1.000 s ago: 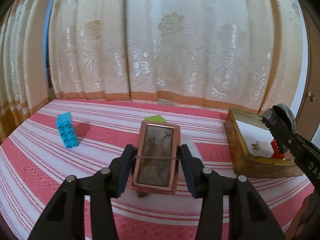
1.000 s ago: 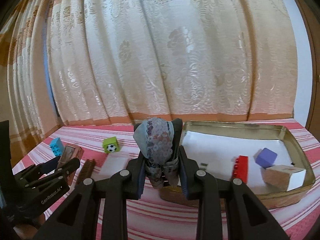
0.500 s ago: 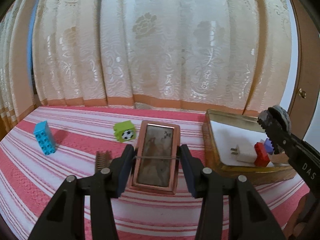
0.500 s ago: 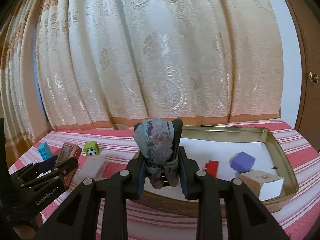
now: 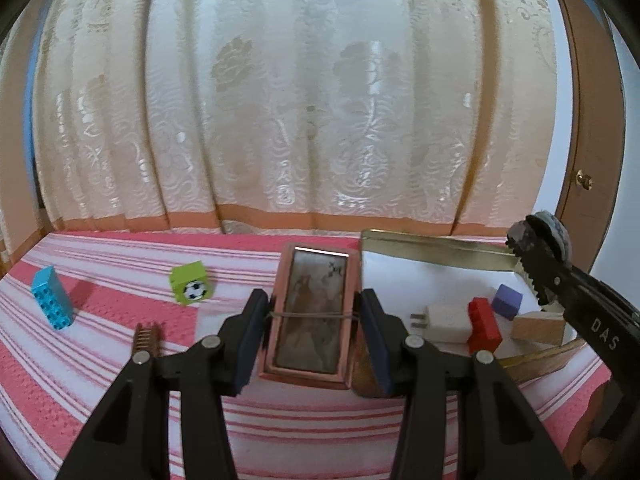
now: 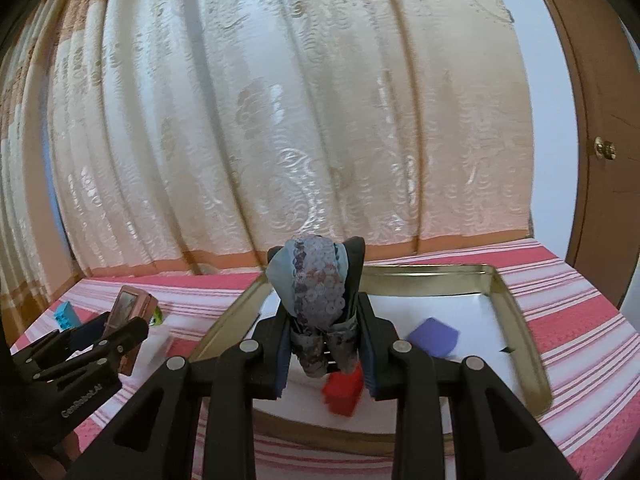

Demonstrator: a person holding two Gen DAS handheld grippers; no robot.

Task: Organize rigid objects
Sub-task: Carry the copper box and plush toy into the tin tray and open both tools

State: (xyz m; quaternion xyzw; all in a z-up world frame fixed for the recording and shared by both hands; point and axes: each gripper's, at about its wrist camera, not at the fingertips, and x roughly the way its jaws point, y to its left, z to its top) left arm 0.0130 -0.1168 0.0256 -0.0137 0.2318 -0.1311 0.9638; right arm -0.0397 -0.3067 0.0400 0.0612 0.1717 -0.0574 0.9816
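My left gripper (image 5: 314, 320) is shut on a copper-framed rectangular box (image 5: 312, 312) with a rubber band round it, held above the striped cloth just left of the gold tray (image 5: 432, 245). My right gripper (image 6: 322, 328) is shut on a grey-blue sequinned pouch (image 6: 316, 284) and hangs over the tray (image 6: 520, 320). The tray holds a white plug adapter (image 5: 446, 322), a red brick (image 5: 484, 324), a purple cube (image 5: 507, 301) and a wooden block (image 5: 538, 326). On the cloth lie a blue brick (image 5: 52, 298), a green football cube (image 5: 191, 289) and a brown comb (image 5: 147, 334).
The table has a pink and white striped cloth (image 5: 100, 360). A cream lace curtain (image 5: 300, 100) hangs close behind it. A brown door with a knob (image 6: 604, 148) stands at the right. The left gripper also shows in the right wrist view (image 6: 100, 340).
Both grippers have moved right with their loads. The right one has come over the tray; the left one has come up to the tray's left rim.
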